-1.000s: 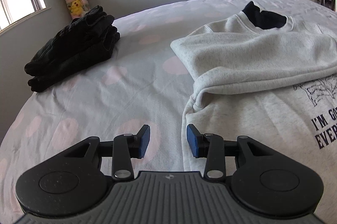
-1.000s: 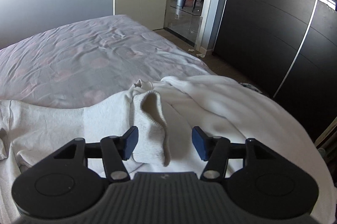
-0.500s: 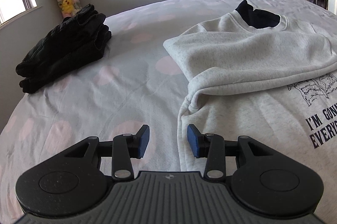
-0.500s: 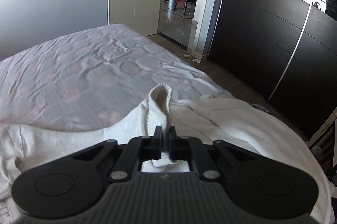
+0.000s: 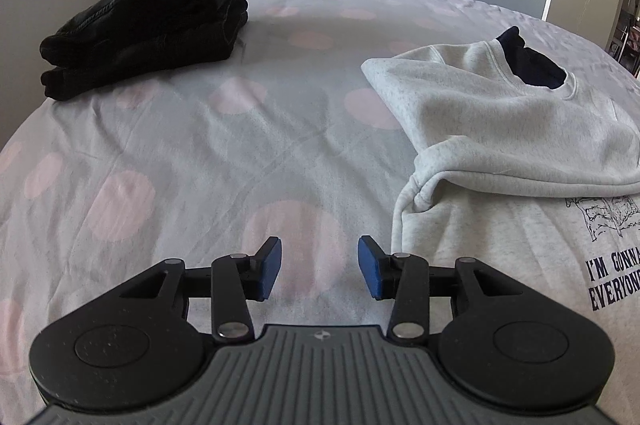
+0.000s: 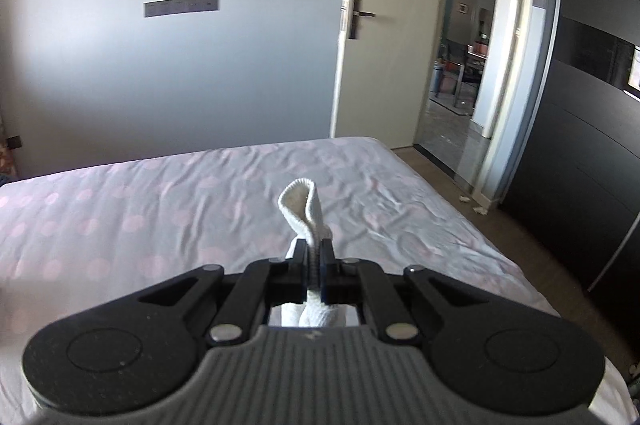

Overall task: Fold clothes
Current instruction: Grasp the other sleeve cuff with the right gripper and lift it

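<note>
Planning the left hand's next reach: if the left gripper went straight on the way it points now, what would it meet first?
Most likely bare bedsheet. The open left gripper points down at the spotted sheet, just left of the grey sweatshirt edge. Depth is hard to judge in the fisheye view.

Left tongs (image 5: 319,267) gape; right tongs (image 6: 315,259) (raised) clamped.

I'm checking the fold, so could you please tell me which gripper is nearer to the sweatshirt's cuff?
Right. The right gripper is shut on the cuff, which sticks up past its pads. The left gripper is open over bare sheet beside the sweatshirt, holding nothing.
</note>
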The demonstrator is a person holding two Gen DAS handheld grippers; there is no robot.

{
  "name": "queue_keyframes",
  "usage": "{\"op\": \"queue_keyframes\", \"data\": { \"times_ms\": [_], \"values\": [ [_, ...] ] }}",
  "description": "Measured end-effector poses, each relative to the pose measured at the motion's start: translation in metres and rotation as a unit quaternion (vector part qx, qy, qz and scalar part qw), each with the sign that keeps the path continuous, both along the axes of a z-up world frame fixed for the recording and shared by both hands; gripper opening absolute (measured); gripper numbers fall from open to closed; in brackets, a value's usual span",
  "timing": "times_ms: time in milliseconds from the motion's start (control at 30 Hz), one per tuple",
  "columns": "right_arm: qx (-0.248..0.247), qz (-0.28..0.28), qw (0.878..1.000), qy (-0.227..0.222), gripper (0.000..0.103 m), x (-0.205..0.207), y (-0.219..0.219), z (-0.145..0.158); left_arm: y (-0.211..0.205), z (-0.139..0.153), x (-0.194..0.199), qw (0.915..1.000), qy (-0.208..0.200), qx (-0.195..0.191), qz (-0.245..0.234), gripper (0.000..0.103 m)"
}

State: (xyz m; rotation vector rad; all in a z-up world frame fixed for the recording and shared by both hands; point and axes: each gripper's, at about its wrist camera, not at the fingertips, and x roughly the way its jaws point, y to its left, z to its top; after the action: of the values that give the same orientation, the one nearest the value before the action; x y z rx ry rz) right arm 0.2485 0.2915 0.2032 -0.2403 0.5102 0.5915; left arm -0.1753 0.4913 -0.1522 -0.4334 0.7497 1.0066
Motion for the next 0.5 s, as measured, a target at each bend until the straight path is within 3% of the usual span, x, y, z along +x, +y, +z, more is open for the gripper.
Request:
{"op": "queue_keyframes", "data": {
  "times_ms": [133, 267, 500],
  "values": [
    [-0.007, 0.078, 0.997, 0.008, 0.006, -0.052, 0.062, -0.003, 0.006, -0.003, -0.002, 1.0, 0.005, -0.008, 0.002, 0.05],
    [-0.025, 0.151, 0.988, 0.034, 0.006, -0.099, 0.115, -0.033, 0.01, -0.007, -0.001, 0.9998, 0.009, -0.017, 0.001, 0.05],
    [-0.081, 0.234, 0.963, 0.106, 0.006, -0.159, 0.186, -0.145, 0.013, -0.01, 0.003, 0.9996, 0.015, -0.024, -0.006, 0.05]
  ]
}}
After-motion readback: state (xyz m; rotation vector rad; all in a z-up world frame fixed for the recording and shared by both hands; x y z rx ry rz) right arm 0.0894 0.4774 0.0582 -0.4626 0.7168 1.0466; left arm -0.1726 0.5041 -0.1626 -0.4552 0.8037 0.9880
